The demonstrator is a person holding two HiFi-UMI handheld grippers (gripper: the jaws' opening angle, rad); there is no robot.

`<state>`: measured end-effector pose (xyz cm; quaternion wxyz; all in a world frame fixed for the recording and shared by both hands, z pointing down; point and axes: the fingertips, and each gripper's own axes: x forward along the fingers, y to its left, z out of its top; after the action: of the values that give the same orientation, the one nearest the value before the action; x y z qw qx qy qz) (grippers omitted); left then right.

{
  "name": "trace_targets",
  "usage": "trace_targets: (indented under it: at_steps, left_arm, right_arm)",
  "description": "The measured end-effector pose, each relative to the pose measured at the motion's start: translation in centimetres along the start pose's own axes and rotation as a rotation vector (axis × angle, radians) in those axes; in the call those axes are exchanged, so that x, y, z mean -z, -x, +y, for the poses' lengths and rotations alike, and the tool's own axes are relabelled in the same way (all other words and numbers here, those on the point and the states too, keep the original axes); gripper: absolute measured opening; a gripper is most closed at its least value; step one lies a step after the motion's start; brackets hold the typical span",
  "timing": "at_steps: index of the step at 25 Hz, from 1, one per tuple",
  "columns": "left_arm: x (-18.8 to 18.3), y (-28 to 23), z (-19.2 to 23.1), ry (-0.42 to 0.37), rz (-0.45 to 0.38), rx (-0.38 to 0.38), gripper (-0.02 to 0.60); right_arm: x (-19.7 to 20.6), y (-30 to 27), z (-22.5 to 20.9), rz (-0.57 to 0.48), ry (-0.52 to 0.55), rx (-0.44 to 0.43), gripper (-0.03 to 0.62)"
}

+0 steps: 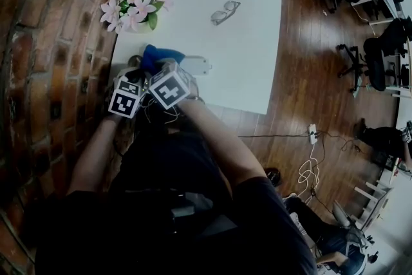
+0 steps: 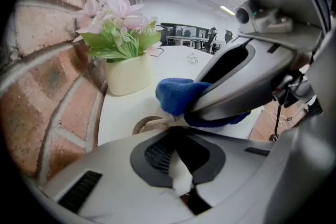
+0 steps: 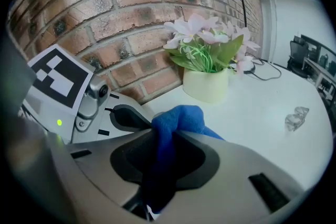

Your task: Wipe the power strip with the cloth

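With the right gripper pinching the blue cloth and the left gripper pressed together alongside, the wipe likely goes best drawn flat and lengthwise over the white power strip, lying on the worktop just beside the cloth.

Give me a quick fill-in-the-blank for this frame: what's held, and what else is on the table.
1. The right gripper is shut on a ___ cloth.
2. The flower pot stands on the table beside a ___ wall.
3. A pair of ___ lies on the table, apart from the flower pot.
Missing words: blue; brick; glasses.
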<state>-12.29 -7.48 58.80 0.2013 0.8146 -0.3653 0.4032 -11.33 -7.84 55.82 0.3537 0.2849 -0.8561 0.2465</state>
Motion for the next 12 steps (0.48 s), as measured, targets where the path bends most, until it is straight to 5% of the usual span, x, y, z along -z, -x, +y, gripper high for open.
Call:
trace_targets:
  at_steps: [12]
  left_arm:
    - [-1.9, 0.1, -0.9, -0.043, -0.035, 0.003, -0.002]
  right_arm:
    - [0.7, 1.5, -1.3, -0.044, -0.001, 0.063, 0.091]
